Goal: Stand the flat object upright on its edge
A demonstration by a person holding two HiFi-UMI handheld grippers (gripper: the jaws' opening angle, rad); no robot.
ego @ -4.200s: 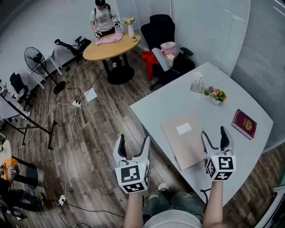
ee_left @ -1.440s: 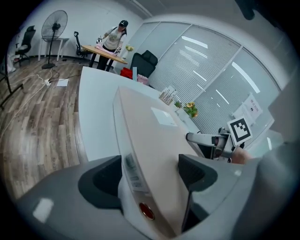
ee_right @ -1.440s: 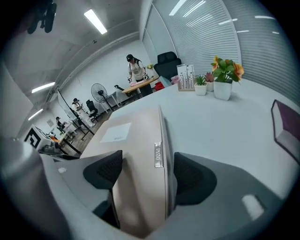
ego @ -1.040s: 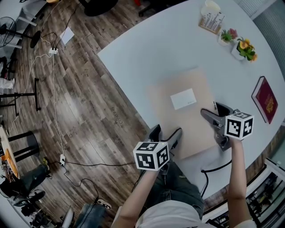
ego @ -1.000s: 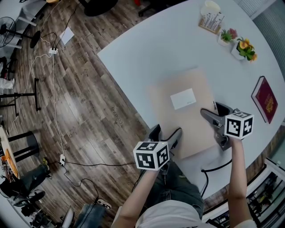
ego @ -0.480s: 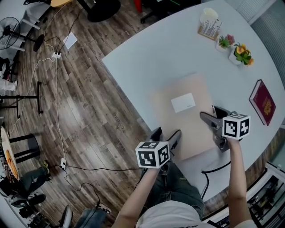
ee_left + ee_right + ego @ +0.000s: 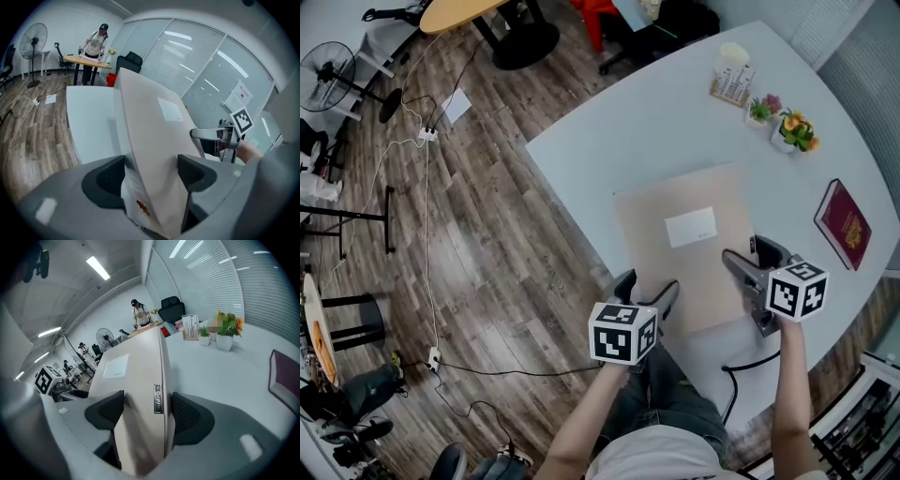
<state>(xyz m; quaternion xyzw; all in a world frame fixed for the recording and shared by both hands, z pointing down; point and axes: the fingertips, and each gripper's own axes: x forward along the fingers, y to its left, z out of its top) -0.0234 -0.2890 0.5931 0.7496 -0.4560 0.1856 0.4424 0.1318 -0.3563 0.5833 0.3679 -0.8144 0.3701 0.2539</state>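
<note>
**Both Claws Take Hold of Folder at Table's Near Edge**

Head view: The beige folder (image 7: pixel 694 253) lies on the white table (image 7: pixel 656 131), label side up, its near end close to the table's near edge. Seconds ago both claws hovered spread and empty, short of it. Now the left claw (image 7: pixel 647 283) bites the near-left corner and the right claw (image 7: pixel 748 253) grips the near-right side. With the grip apparently made, the lift onto an edge looks to be next. Bare table runs far and left of the folder. A red book (image 7: pixel 841 223) lies well apart to the right, and potted plants (image 7: pixel 787 131) stand at the far right.

Left gripper view: The jaws are clenched on the folder's corner, and the panel slants away between them. The wooden floor shows past the table's left edge.

Right gripper view: The jaws are closed across the folder's side edge, at a small metal clasp (image 7: pixel 158 398). Raising the folder over the open far side would likely keep it clear of the book and plants. The near edge leaves little margin.
</note>
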